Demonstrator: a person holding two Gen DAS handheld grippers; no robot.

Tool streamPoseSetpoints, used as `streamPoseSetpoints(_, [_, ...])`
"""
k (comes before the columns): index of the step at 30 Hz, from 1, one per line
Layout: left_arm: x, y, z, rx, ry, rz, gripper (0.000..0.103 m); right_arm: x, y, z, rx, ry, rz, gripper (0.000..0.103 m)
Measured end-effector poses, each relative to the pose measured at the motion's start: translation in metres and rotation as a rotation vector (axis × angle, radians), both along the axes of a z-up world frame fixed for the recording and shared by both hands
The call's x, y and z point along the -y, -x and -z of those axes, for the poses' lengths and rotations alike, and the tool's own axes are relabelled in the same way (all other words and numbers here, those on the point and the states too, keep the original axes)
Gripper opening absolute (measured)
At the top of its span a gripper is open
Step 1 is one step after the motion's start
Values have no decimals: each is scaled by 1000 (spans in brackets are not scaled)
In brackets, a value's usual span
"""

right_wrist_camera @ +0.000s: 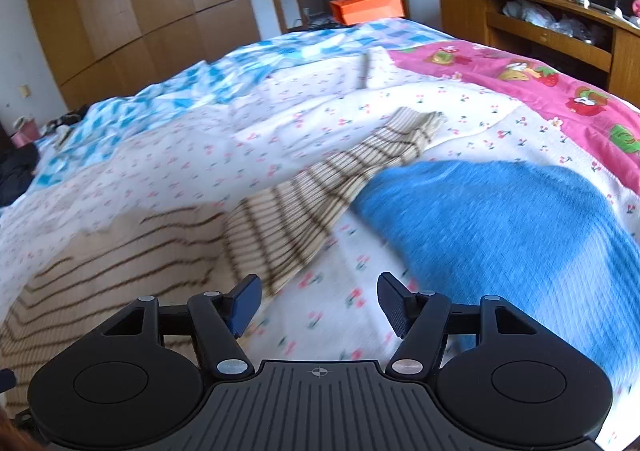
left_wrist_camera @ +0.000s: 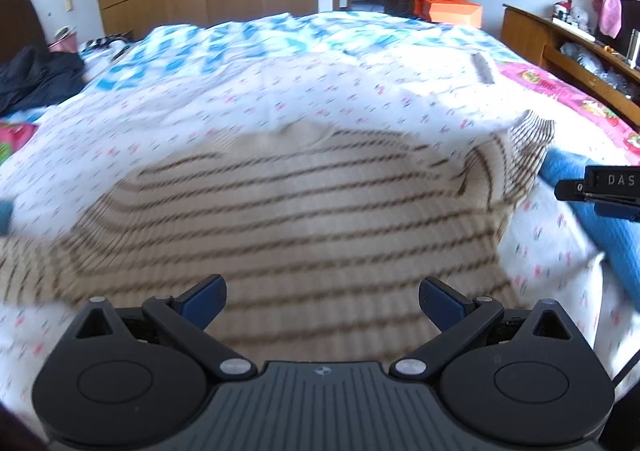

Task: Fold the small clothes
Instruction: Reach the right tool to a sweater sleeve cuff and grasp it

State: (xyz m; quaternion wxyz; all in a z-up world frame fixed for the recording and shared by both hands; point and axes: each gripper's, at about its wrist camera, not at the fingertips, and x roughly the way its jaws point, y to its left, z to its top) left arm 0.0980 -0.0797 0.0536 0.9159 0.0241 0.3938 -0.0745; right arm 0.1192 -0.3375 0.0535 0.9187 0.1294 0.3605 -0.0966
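**Two hand-held grippers above a striped sweater on a bed**

The striped sweater, beige with thin brown bands, lies spread flat on the bed's floral sheet, which is white with small pink cherry sprigs. Its body fills the near middle of the left wrist view; one sleeve runs away to the far right, its cuff resting on the sheet just beside a blue knitted garment. The blue garment lies to the right of the sweater, and its edge meets the sleeve.

The left gripper hangs over the near hem of the sweater with its blue-padded fingers spread wide; nothing is between them, and whether they touch the cloth cannot be told. The right gripper stands over bare sheet between the sweater's sleeve and the blue garment, its jaws parted and empty. A part of the right gripper's black body juts in at the right edge of the left wrist view, bearing the white letters "DAS"; the rest of the word is cut off.

Farther off, the bed carries a blue-and-white check cover and, to the right, a pink cartoon-print quilt. Beyond the bed's far end sits an orange box; no writing on it can be read. A wooden wardrobe stands far left, and a wooden shelf unit stands far right.
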Motion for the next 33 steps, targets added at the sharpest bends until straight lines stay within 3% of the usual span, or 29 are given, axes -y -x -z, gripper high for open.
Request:
streamPoseSetpoints(6, [14,-30,-1,1,13,-27,103,-19,-4,6,-15,-3,-105,61])
streamPoseSetpoints(17, [-1,-32,2,-11,-56,-105,103,-78,1,5,0,30,-305,59])
streamPoseSetpoints(33, [28,-30,-4,10,-115,-57,103,-68,3,-1,38,86,-290,59])
